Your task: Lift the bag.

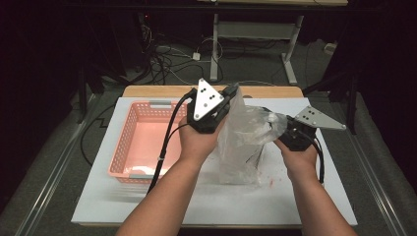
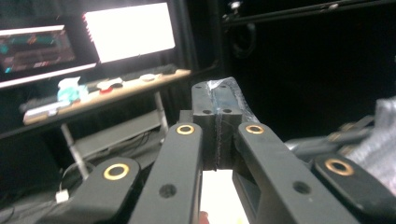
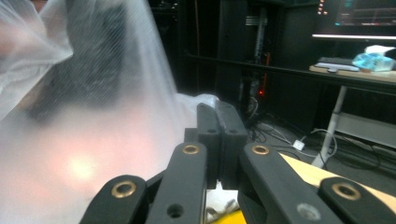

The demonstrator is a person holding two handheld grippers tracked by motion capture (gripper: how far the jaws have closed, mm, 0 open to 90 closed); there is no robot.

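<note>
High view showed left gripper point(image 1: 227, 93) and right gripper point(image 1: 273, 119), fingers clamped on a clear crinkled plastic bag point(image 1: 243, 142), stretching its mouth open beside a pink slotted plastic basket point(image 1: 129, 129).

basket point(image 1: 142, 142) sits left on the desk point(image 1: 216, 201). bag point(image 1: 243, 142) stands right of it, between left tongs point(image 1: 231, 92) and right tongs point(image 1: 275, 120).

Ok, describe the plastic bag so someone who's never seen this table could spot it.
On the white table, right of the pink basket, a clear plastic bag hangs between the left gripper and right gripper. It is see-through and crinkled.
</note>
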